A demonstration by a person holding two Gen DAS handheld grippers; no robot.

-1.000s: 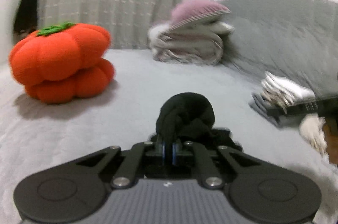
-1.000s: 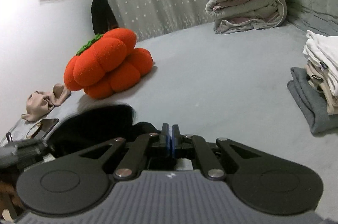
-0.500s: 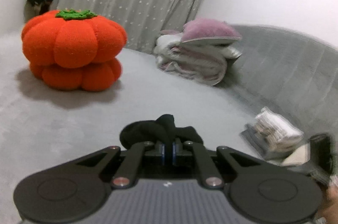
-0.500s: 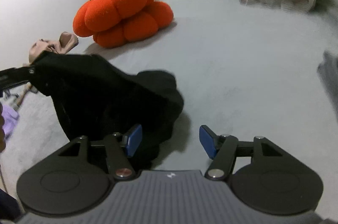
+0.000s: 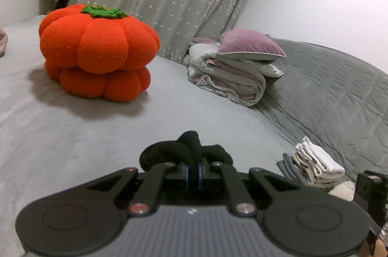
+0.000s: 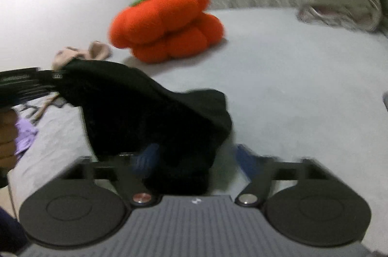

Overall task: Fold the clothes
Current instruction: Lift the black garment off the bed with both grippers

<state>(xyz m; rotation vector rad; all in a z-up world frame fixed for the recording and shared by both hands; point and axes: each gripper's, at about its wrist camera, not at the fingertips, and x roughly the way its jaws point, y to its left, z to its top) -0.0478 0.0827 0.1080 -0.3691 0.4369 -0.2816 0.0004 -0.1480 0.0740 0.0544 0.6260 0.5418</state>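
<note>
Bunching in left tool — black garment

Both handheld grippers look alike: the left gripper and right gripper have a ribbed grey body with a small white mark, two round black discs, black linkage arms on silver screws (one reddish), and blue finger pads.

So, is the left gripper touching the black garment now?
Touching. The left wrist view shows the left gripper shut on a bunched fold of the black garment.
</note>
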